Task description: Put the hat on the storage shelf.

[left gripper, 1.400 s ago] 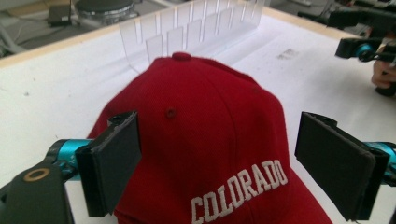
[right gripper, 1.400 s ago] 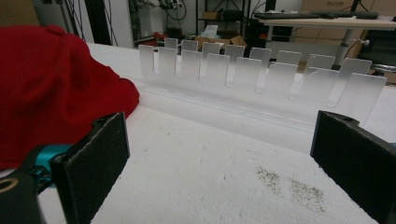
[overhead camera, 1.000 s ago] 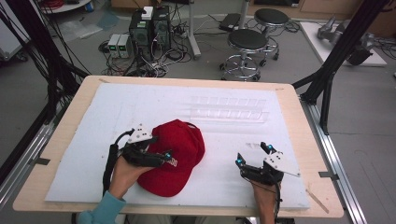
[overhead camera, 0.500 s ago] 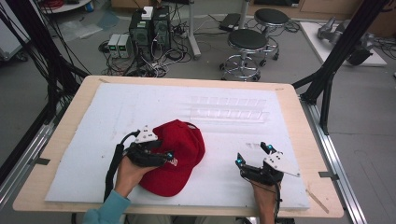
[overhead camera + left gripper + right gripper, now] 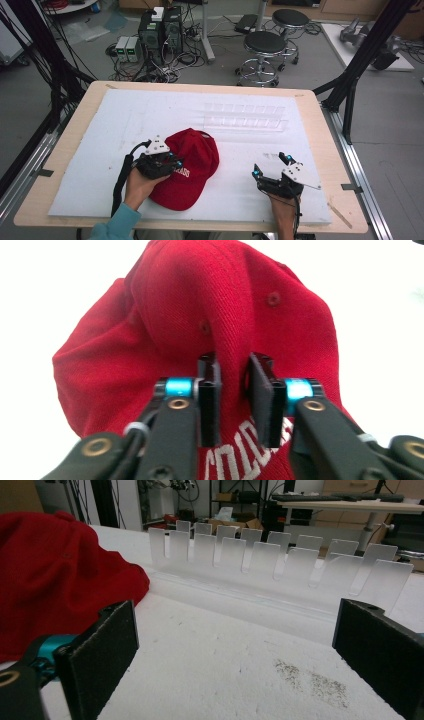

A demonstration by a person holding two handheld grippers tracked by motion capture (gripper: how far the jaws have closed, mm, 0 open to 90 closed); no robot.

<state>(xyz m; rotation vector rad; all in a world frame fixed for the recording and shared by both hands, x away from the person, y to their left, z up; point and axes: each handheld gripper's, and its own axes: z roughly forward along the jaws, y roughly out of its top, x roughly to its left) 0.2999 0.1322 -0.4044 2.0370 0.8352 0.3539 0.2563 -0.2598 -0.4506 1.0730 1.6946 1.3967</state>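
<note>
- High view: one red cap (image 5: 192, 165), one clear slotted rack (image 5: 246, 116), one white foam sheet (image 5: 100, 130) covering one wooden table (image 5: 320, 135), and two hand-held grippers.
- High view, floor beyond the table: two round black stools (image 5: 265, 47), plus computer boxes and tangled cables whose number cannot be told.
- Left hand (image 5: 137, 184): it enters from the bottom edge in a teal sleeve (image 5: 112, 227) and holds the left gripper (image 5: 174, 166) pointing toward the person's right, laid over the near-left side of the cap; a black cable (image 5: 120, 175) loops back along the forearm.
- Right hand (image 5: 281, 207): it enters from the bottom edge and holds the right gripper (image 5: 270, 167) low over bare foam, pointing away from the person and slightly left.
- Left gripper view: the left gripper (image 5: 234, 390) has its jaws drawn close together, with a raised fold of the cap's crown (image 5: 215, 315) pinched between the pads; white embroidered lettering (image 5: 240, 450) lies just below the pads and is partly hidden by them.
- Right gripper view: the right gripper (image 5: 235, 645) stands wide apart and holds nothing; speckled white foam (image 5: 215, 665) lies between the jaws.
- Right gripper view: the cap (image 5: 60, 575) lies to the left, near the left jaw, and the rack (image 5: 280, 555) stands upright across the foam ahead, well apart from both jaws.
- Position of the cap: near-centre of the foam sheet, brim toward the person, between the two grippers; it touches the left one and lies apart from the right one. The rack lies beyond it, toward the far right.
</note>
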